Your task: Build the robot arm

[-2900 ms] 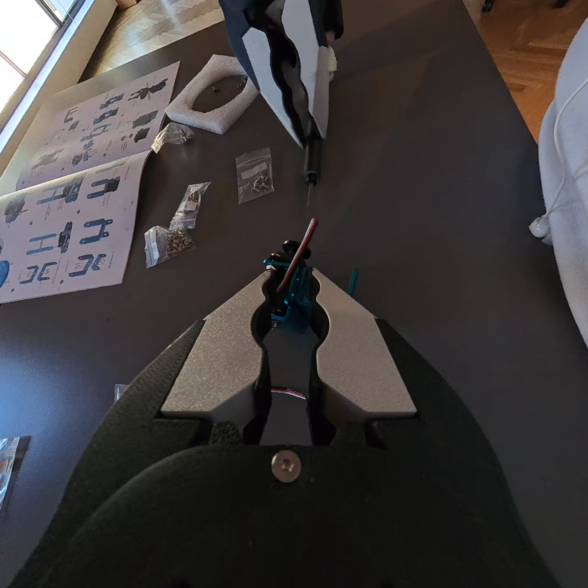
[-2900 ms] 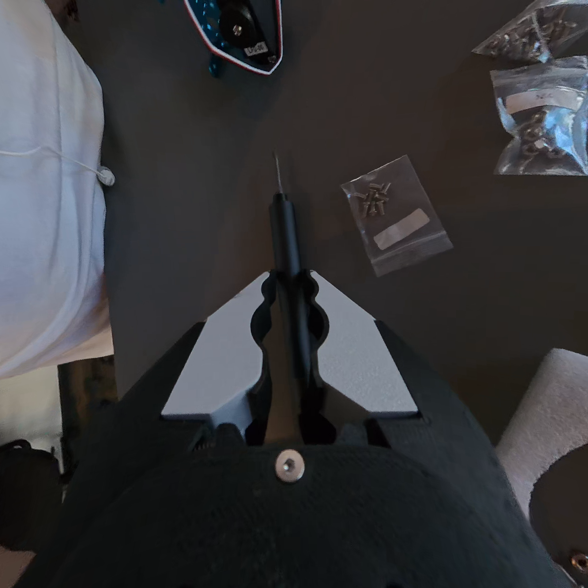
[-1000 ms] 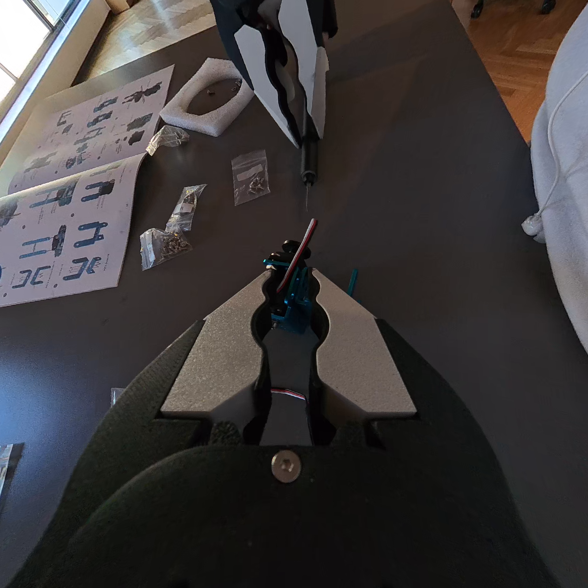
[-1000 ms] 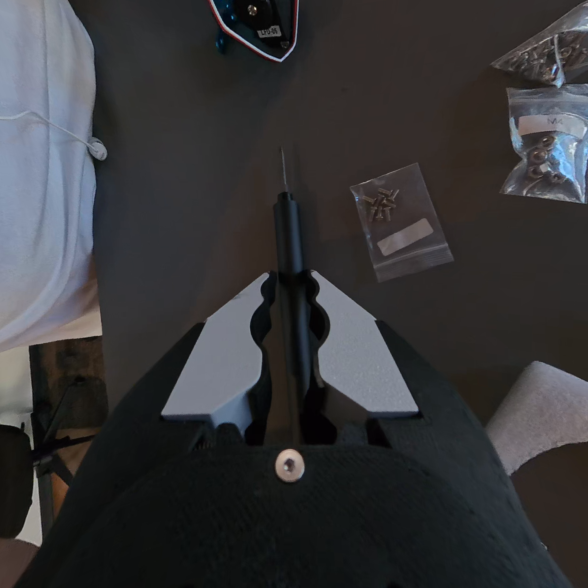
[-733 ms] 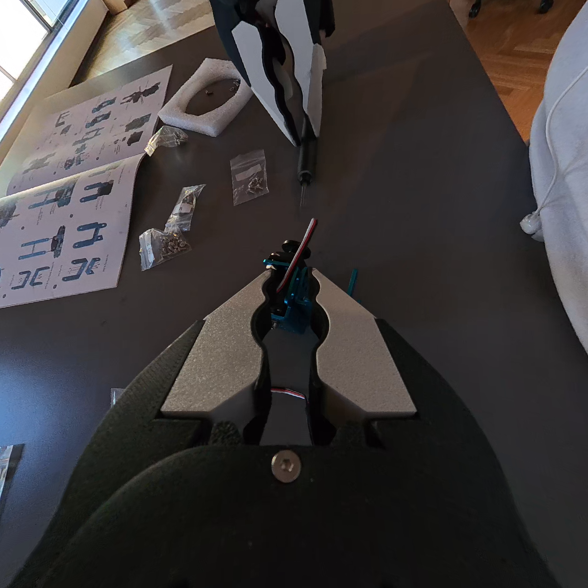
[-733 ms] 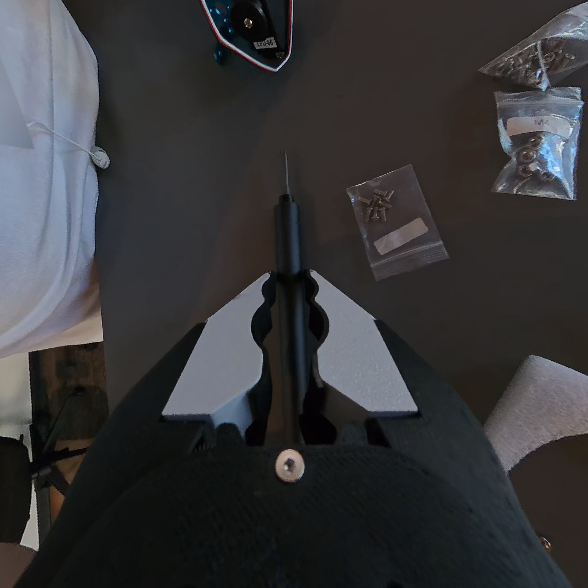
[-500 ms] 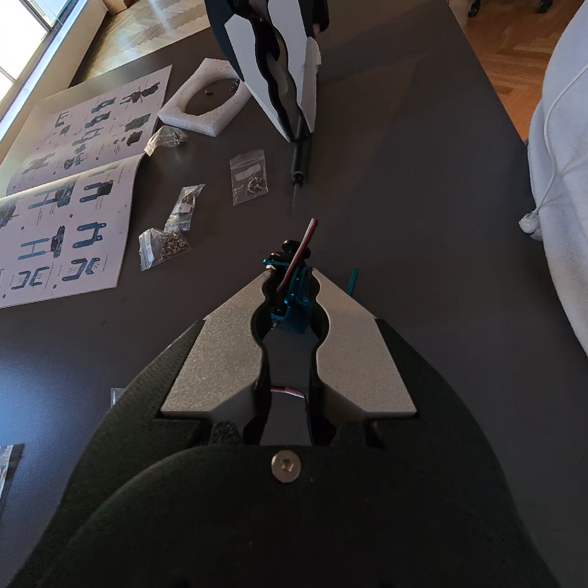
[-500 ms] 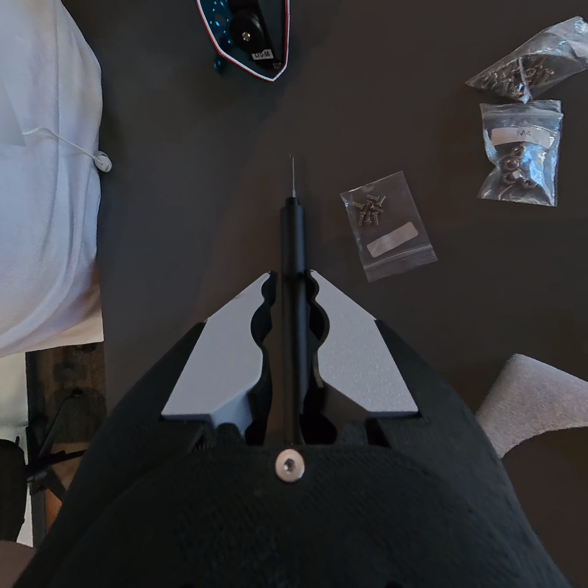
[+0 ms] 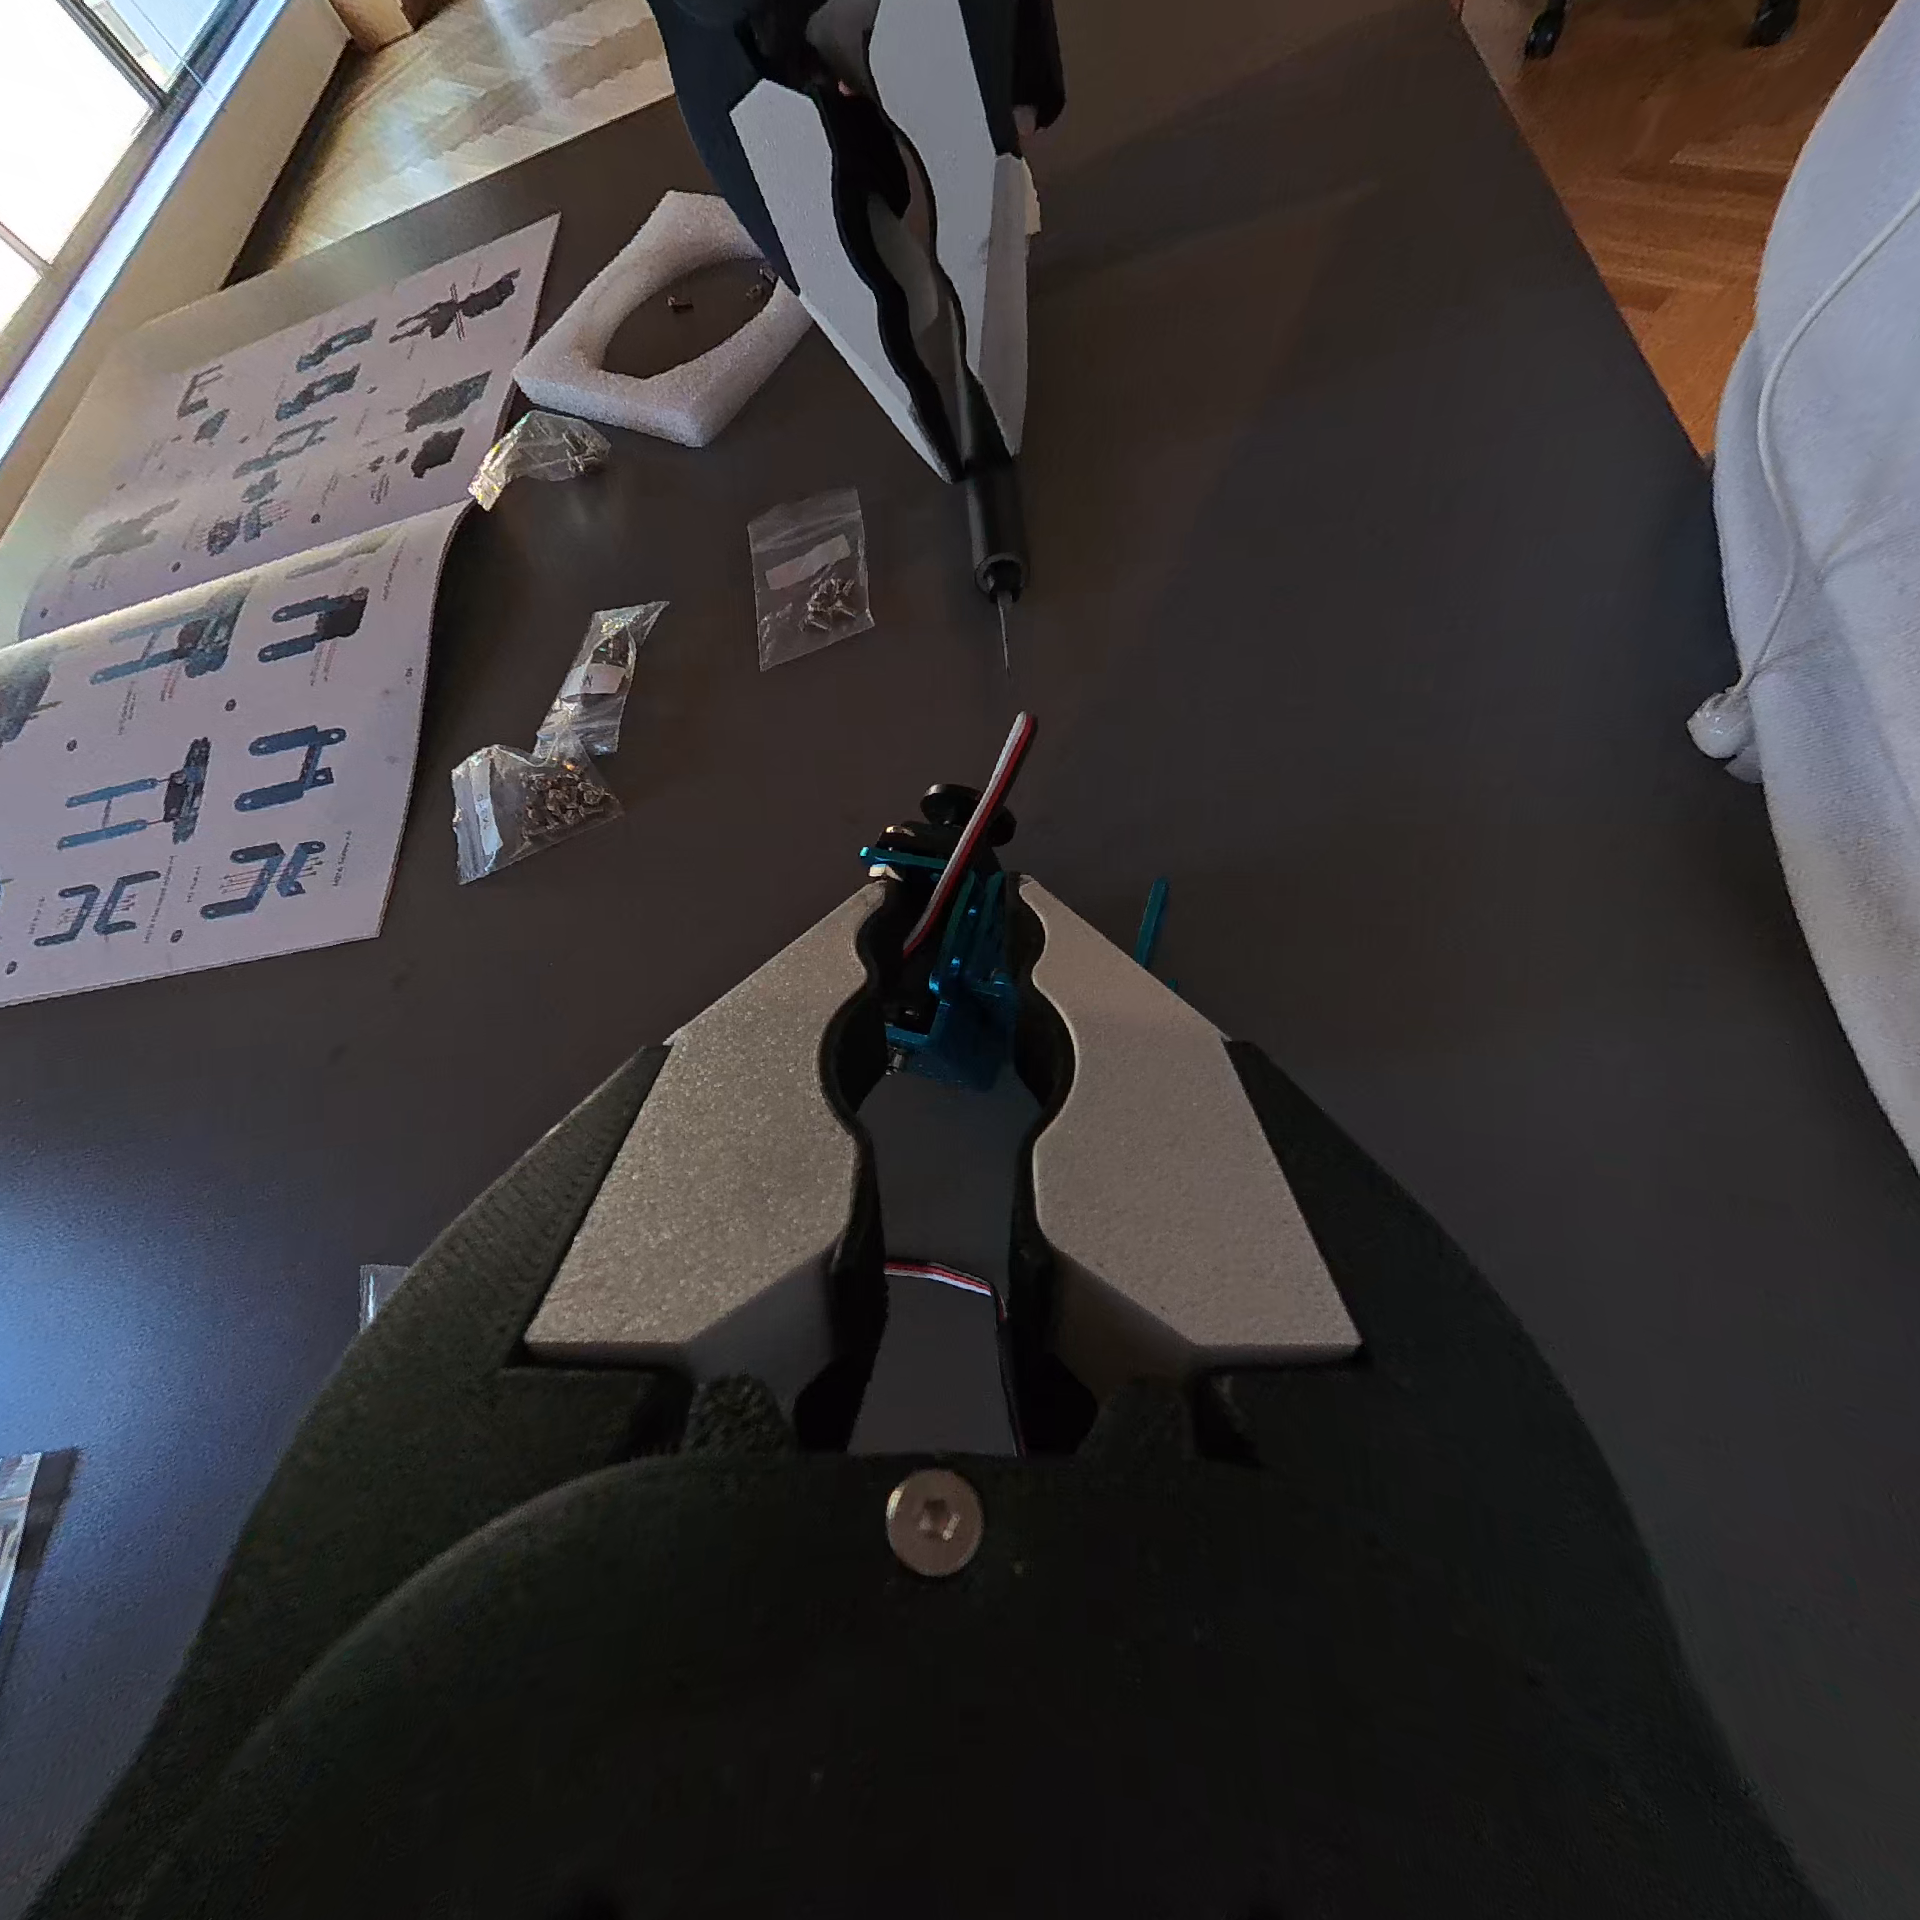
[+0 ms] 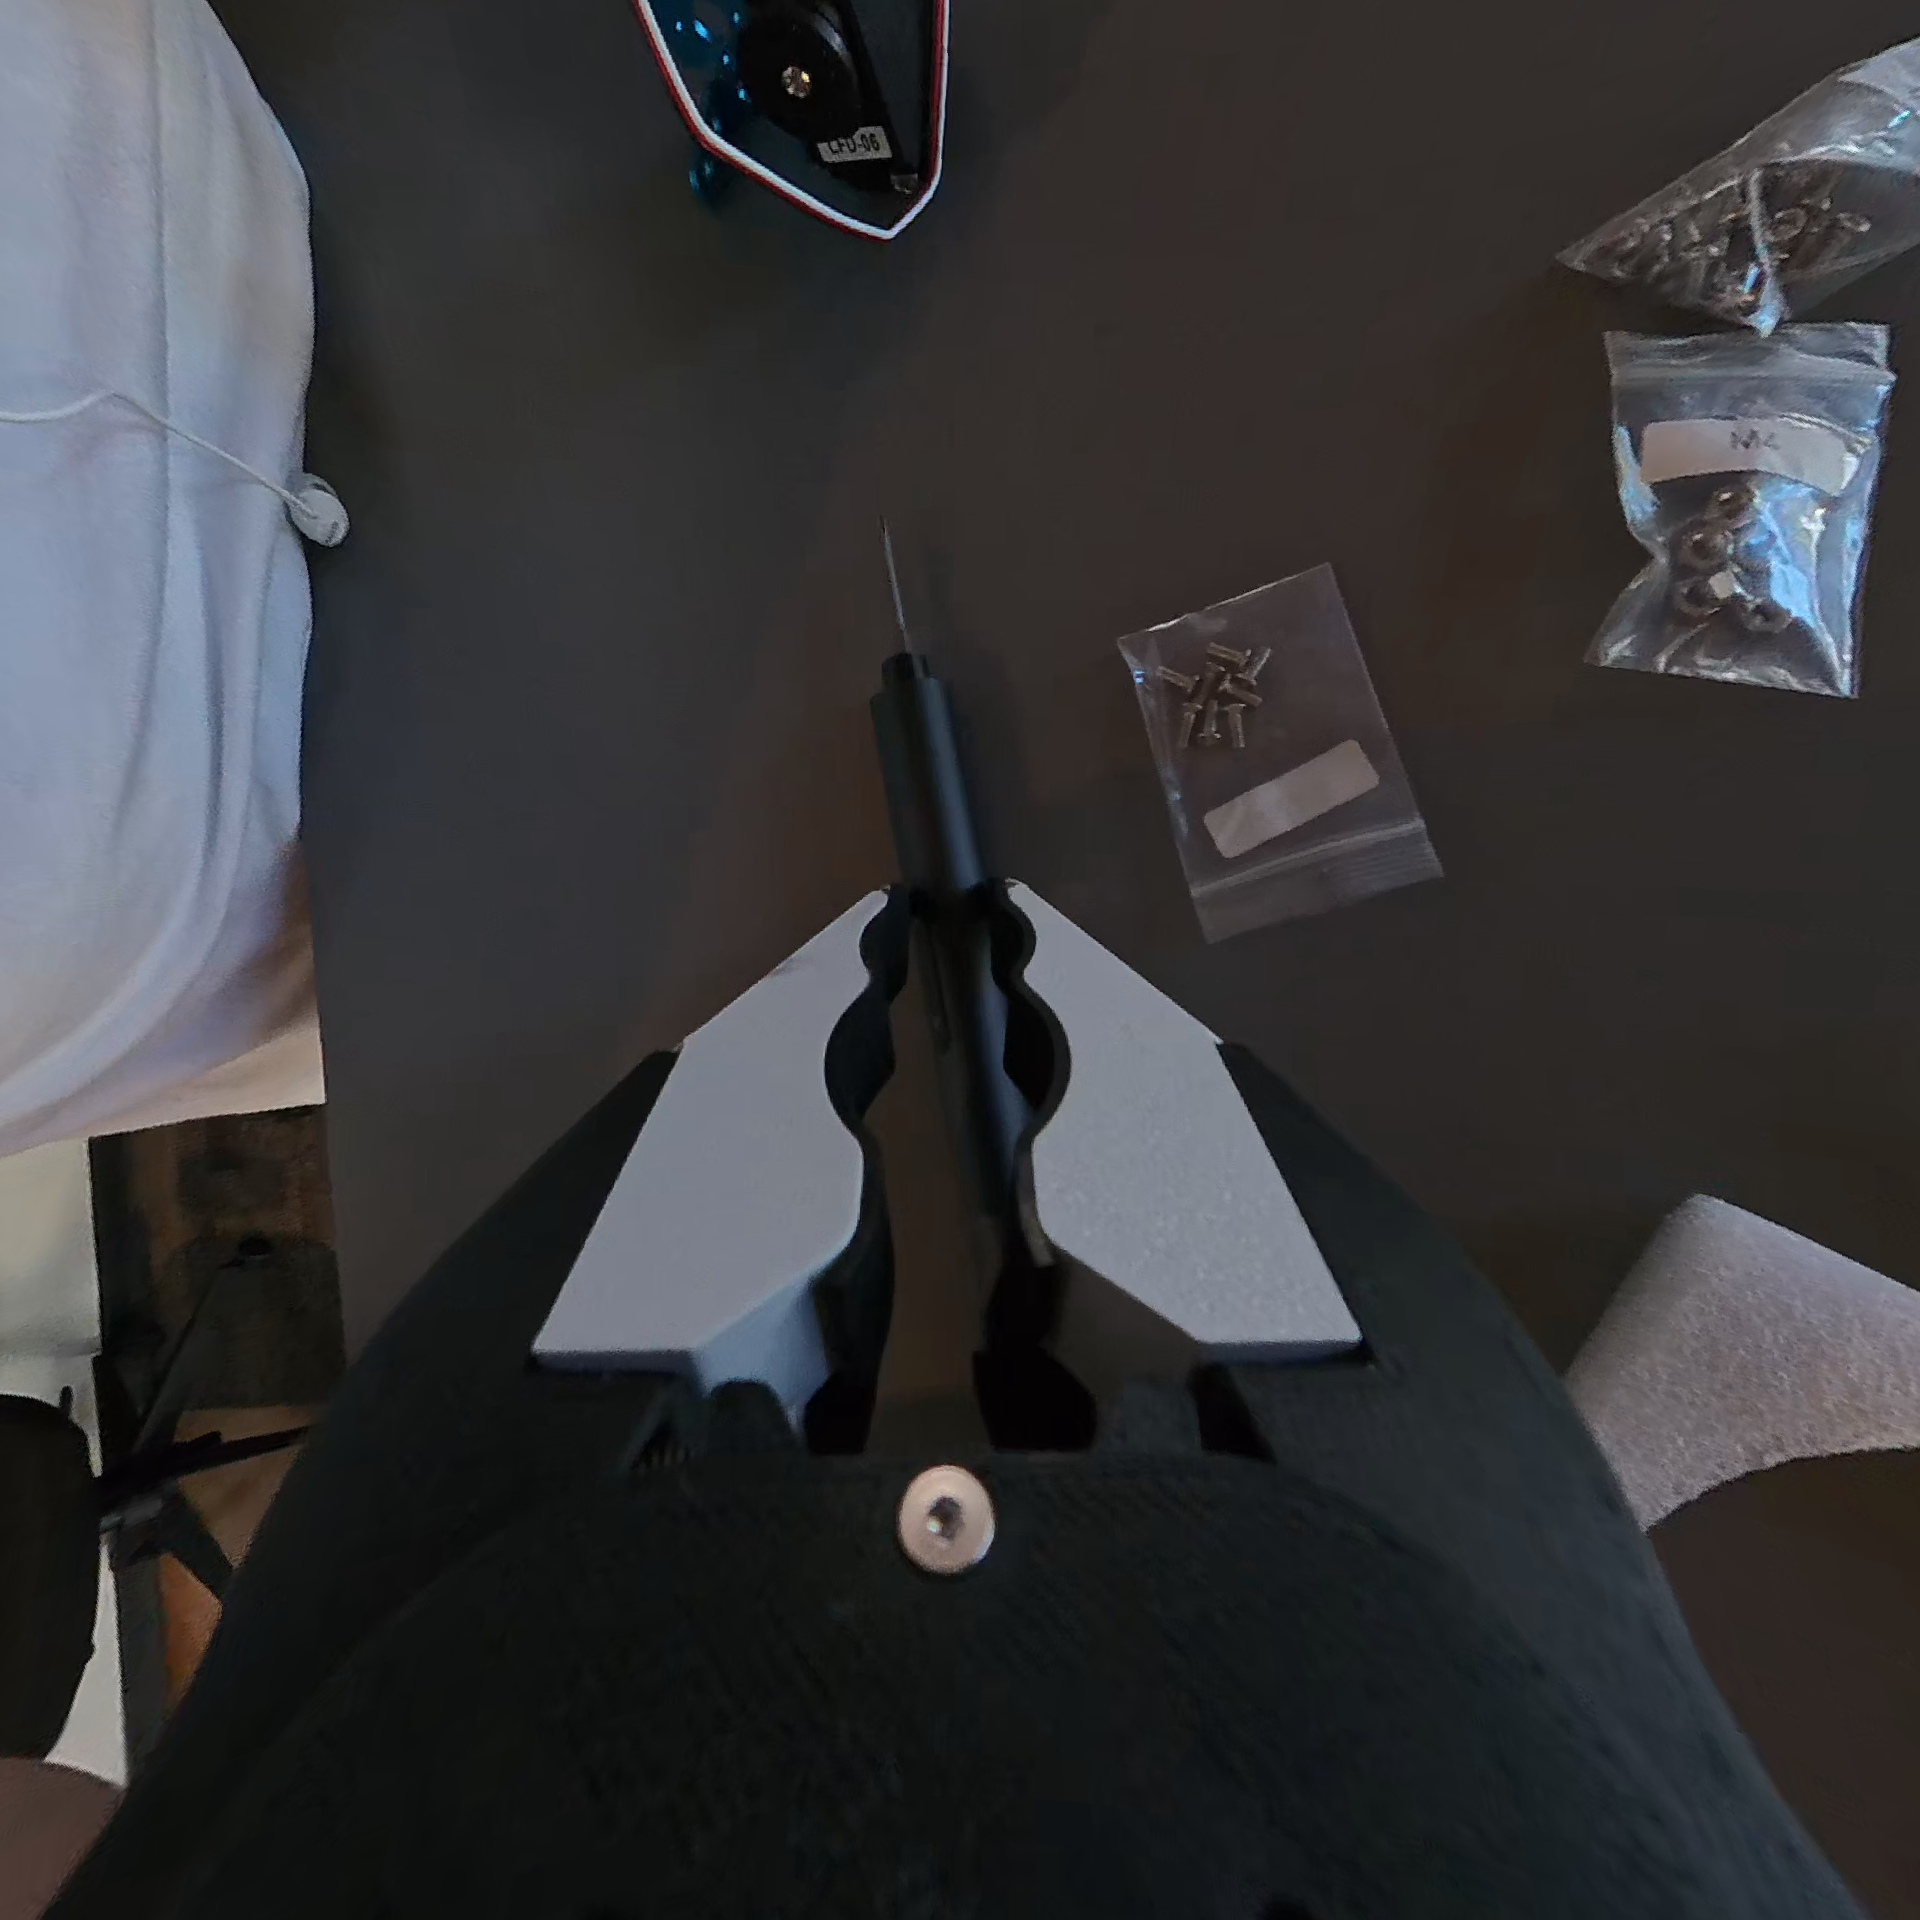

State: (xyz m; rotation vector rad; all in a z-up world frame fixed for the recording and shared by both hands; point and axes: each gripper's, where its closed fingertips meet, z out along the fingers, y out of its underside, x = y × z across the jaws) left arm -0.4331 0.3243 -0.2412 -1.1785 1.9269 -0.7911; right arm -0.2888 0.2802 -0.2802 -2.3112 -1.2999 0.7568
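Screwdriver (image 10: 935,790) clamped in right claw (image 10: 943,904), left claw (image 9: 951,914) clamped on blue servo assy (image 9: 961,997), screw bag (image 10: 1273,748) nearby

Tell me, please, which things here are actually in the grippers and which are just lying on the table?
In the grippers:
- left gripper shut on the blue bracket with servo
- right gripper shut on the black screwdriver

Lying about:
- small screw bag
- two fuller hardware bags
- white foam piece
- open instruction booklet
- dark table
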